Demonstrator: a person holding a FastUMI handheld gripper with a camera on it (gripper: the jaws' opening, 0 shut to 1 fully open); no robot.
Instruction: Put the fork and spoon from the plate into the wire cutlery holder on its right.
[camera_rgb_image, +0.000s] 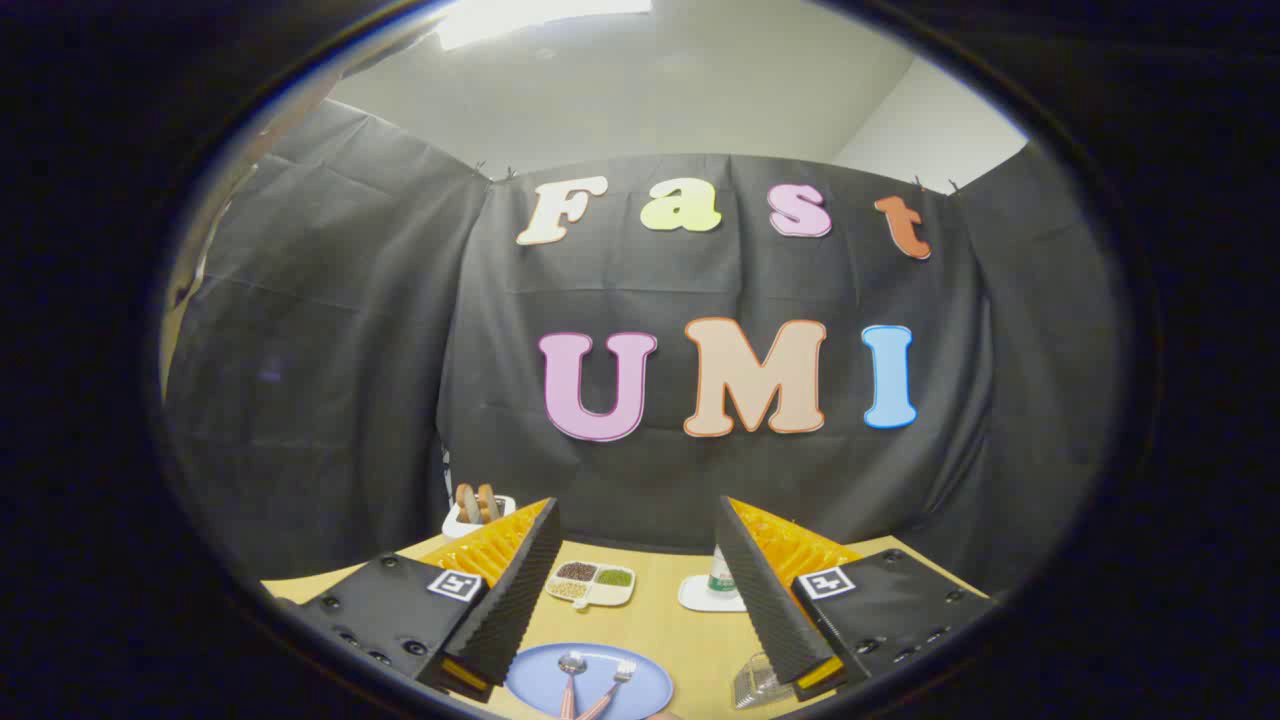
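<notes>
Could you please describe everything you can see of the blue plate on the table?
The blue plate is round, pale blue and smooth, possibly plastic or ceramic, lying flat on the wooden table. It sits low between the open fingers of the claw, with its near edge cut off. On it rest a spoon and a fork, metal heads pointing away and pinkish handles converging nearer the camera. Neither finger touches it.

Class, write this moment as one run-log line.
gripper: open, holding nothing | spoon and fork: on plate | cutlery holder: beside plate
</notes>
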